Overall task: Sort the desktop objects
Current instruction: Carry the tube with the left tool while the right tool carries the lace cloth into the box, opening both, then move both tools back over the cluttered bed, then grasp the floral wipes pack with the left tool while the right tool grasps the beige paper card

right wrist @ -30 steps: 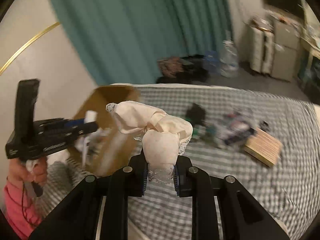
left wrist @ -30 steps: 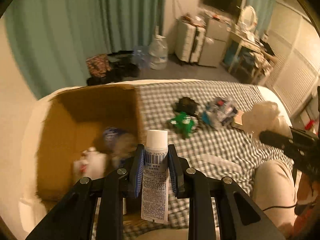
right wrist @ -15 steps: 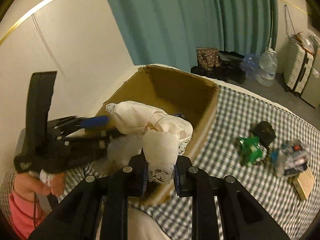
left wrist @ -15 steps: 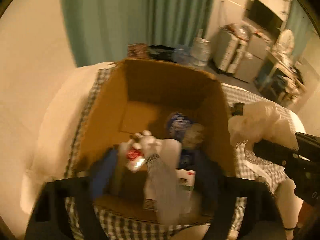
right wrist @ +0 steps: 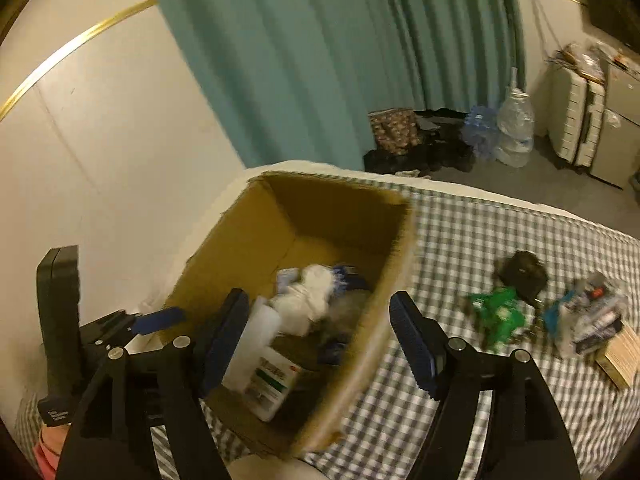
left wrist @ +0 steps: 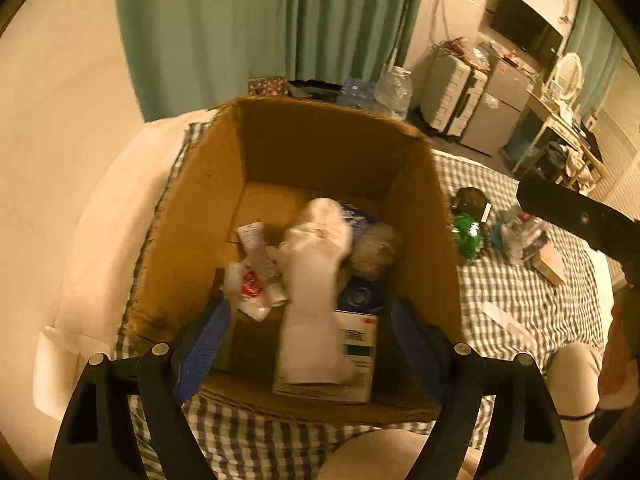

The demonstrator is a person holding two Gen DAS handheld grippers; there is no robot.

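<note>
An open cardboard box [left wrist: 200, 216] [right wrist: 384, 304] stands on the checked cloth. Inside lie a white cloth bundle [left wrist: 316, 280] [right wrist: 308, 300], a white tube [left wrist: 256, 248], a white and green carton [left wrist: 356, 344] [right wrist: 272, 380] and other small items. My left gripper [left wrist: 308, 344] is open and empty over the box's near edge. My right gripper [right wrist: 320, 340] is open and empty above the box. The left gripper also shows in the right wrist view [right wrist: 156, 320]. Part of the right gripper's body shows at the right of the left wrist view [left wrist: 576, 216].
On the cloth right of the box lie a green toy [right wrist: 500, 316] [left wrist: 468, 236], a black object [right wrist: 520, 272], a plastic bag of items [right wrist: 588, 320] and a wooden block [right wrist: 620, 356]. A white strip [left wrist: 504, 320] lies nearer. Green curtains, water bottles and luggage stand beyond.
My left gripper moved over the box and let go of the white tube. My right gripper opened and the white cloth bundle dropped into the box.
</note>
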